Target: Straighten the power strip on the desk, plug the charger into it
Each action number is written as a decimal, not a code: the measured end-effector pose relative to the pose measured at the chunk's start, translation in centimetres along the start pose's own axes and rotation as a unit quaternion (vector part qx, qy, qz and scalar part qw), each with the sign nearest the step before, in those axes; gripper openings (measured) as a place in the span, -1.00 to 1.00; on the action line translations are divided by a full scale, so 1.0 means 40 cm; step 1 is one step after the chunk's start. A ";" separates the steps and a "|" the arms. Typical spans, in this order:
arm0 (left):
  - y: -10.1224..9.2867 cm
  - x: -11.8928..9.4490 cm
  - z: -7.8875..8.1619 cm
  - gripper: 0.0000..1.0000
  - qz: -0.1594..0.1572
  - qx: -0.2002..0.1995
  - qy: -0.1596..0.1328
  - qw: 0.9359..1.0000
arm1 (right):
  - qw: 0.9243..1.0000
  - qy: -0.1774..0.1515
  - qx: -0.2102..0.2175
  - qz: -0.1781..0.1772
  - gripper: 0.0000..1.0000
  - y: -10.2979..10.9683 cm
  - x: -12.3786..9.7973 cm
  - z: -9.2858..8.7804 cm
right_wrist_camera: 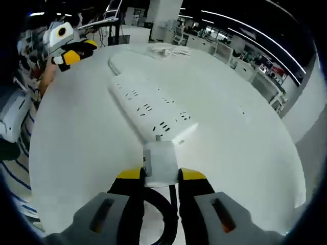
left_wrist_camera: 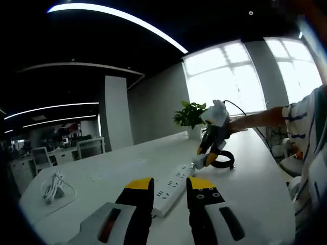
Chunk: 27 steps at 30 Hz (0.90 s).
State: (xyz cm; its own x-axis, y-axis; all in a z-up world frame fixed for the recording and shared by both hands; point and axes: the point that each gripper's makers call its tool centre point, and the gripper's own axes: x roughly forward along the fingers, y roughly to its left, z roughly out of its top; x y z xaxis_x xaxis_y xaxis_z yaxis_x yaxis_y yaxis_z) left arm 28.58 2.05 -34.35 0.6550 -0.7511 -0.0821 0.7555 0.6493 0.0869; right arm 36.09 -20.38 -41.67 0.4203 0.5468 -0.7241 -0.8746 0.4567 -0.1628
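Note:
A long white power strip (right_wrist_camera: 148, 108) lies slantwise on the white desk (right_wrist_camera: 240, 148); in the left gripper view the power strip (left_wrist_camera: 172, 190) runs away from my jaws. My right gripper (right_wrist_camera: 160, 175) is shut on a white charger block (right_wrist_camera: 160, 161) with a black cable (right_wrist_camera: 162, 209), held at the strip's near end with a metal prong toward it. My left gripper (left_wrist_camera: 169, 185) hovers open over the other end with nothing between its fingers. The right gripper (left_wrist_camera: 204, 159) shows across the desk, and the left gripper (right_wrist_camera: 76, 51) shows at the far left.
A coiled white cable with a plug (left_wrist_camera: 53, 186) lies at the desk's left end, also visible as the white cable (right_wrist_camera: 168, 50). A black cable loop (left_wrist_camera: 223, 161) rests by the right gripper. A potted plant (left_wrist_camera: 191, 116) stands at the far edge. A striped sleeve (left_wrist_camera: 306, 127) is at right.

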 end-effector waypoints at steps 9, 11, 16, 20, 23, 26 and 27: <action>0.000 0.011 -0.017 -0.48 -0.001 0.001 0.013 1.000 | 0.990 -0.115 0.079 0.016 -0.51 0.010 0.001 -0.020; 0.002 0.011 -0.019 -0.48 0.001 0.003 0.014 1.000 | 0.989 -0.127 0.080 0.014 -0.51 0.013 0.004 -0.015; 0.008 0.010 -0.018 -0.49 0.004 0.001 0.012 1.000 | 0.986 -0.143 0.081 0.011 -0.50 0.028 0.019 -0.016; 0.009 0.010 -0.020 -0.49 0.004 0.000 0.013 1.000 | 0.984 -0.156 0.087 -0.004 -0.50 0.023 0.018 -0.017; 0.006 0.010 -0.020 -0.49 0.002 0.000 0.014 1.000 | 0.983 -0.168 0.077 -0.023 -0.50 0.022 0.005 -0.013; 0.004 0.010 -0.019 -0.49 0.001 0.002 0.013 1.000 | 0.974 -0.208 0.086 -0.038 -0.49 0.015 -0.019 0.013; 0.003 0.009 -0.018 -0.49 0.000 0.002 0.012 1.000 | 0.972 -0.213 0.093 -0.039 -0.49 0.014 -0.028 0.015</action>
State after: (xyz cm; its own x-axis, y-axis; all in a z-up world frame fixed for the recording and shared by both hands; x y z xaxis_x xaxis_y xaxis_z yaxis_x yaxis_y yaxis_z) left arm 28.93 1.95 -35.07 0.6558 -0.7475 -0.1059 0.7549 0.6495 0.0907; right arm 35.28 -20.30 -40.54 0.5806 0.7276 -0.3654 -0.7937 0.6058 -0.0547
